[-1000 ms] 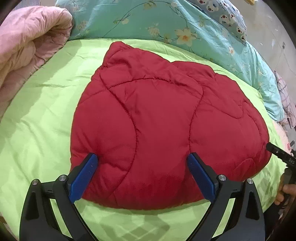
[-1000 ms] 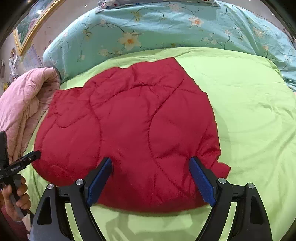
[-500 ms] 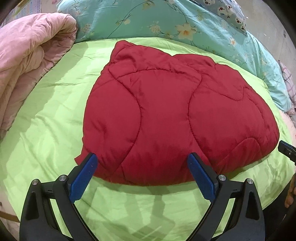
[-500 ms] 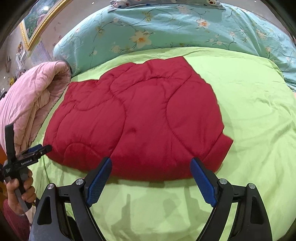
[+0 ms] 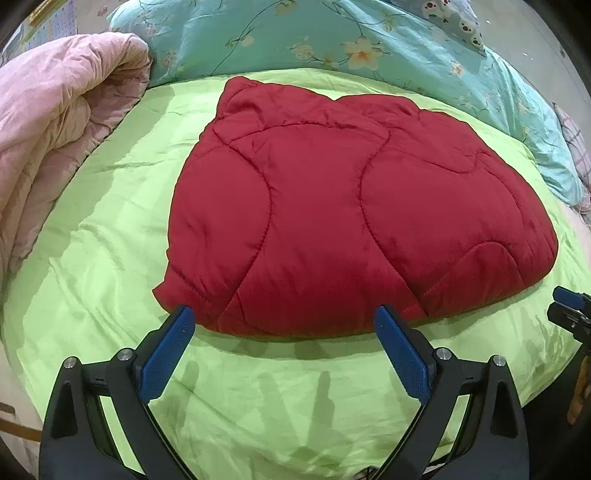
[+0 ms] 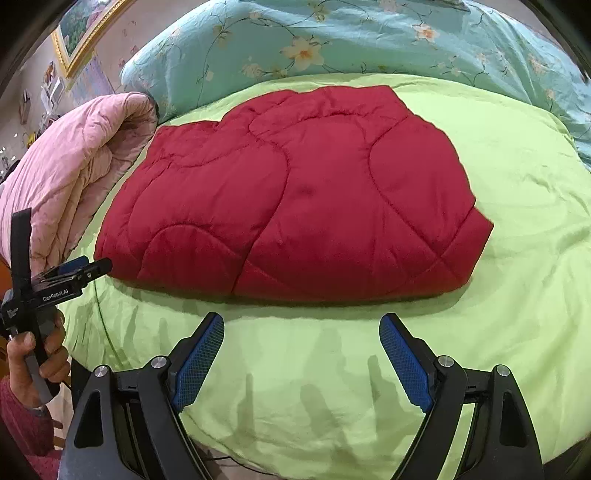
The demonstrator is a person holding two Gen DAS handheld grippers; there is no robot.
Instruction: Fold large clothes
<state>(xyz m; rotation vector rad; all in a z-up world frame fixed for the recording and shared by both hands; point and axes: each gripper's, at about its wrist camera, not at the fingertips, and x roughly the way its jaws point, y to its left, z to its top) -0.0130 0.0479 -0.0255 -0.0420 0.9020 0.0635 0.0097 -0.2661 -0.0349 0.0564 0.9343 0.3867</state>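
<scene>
A red quilted garment (image 5: 343, 218) lies folded into a compact bundle on the lime-green bedcover (image 5: 110, 229). The right wrist view shows the same red garment (image 6: 295, 206) from the other side. My left gripper (image 5: 284, 321) stands open just short of the bundle's near edge, its blue pads apart with nothing between them. My right gripper (image 6: 301, 328) is open too, a little back from the near edge over bare green cover. A hand (image 6: 37, 354) holds the left gripper's handle at the far left of the right wrist view.
A rolled pink quilt (image 5: 55, 140) lies along the left side of the bed. A teal floral duvet (image 5: 332, 40) is heaped behind the garment. The bed's near edge (image 6: 332, 458) drops off below my grippers. A framed picture (image 6: 81, 29) hangs on the wall.
Both grippers have drawn back from the red garment, whose near edge was between their pads a second ago. The bundle now lies free on the bedcover.
</scene>
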